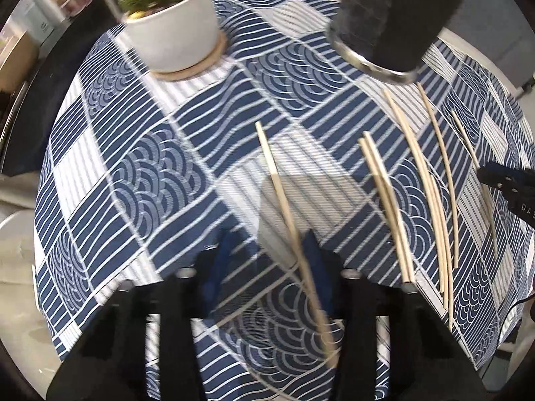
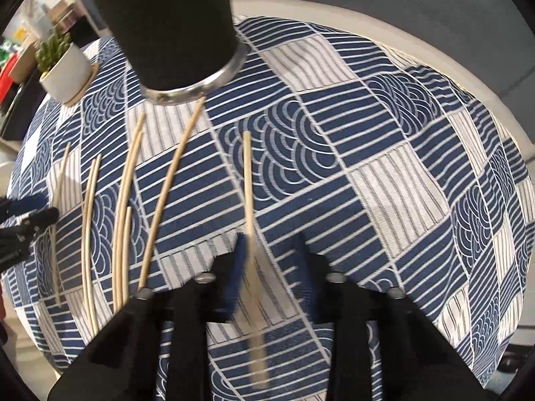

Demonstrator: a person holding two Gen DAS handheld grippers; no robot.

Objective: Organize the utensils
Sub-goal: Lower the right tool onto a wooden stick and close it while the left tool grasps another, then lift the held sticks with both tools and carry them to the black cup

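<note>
Overall, a blue-and-white tablecloth [image 1: 140, 173] printed with wave and stripe patches covered the rounded white table [image 2: 434, 43], and all items stood or lay on that cloth. A tall black cylindrical holder with a silver metal rim [image 2: 174, 33] stood upright near the far side. A white ceramic pot holding a green succulent [image 1: 174, 33] sat on a round wooden coaster [image 1: 200, 63], well apart from the holder, towards the left.

Several pale bamboo chopsticks [image 1: 414, 173] lay loose on the cloth, roughly parallel, between the two grippers and in front of the holder.

The left gripper [image 1: 267, 254] pointed steeply down at the cloth. Its black fingers with blue pads [image 1: 227, 260] stood fairly narrow, and one light wooden chopstick [image 1: 287, 207] ran beside the right-hand finger. Blur hid whether the pads pressed on it.

The right gripper [image 2: 271, 257] also pointed steeply down. Its fingers [image 2: 239, 267] stood narrow, and a second light wooden chopstick [image 2: 249, 200] ran against the left blue pad and on below it. Whether both pads clamped it could not be told.
</note>
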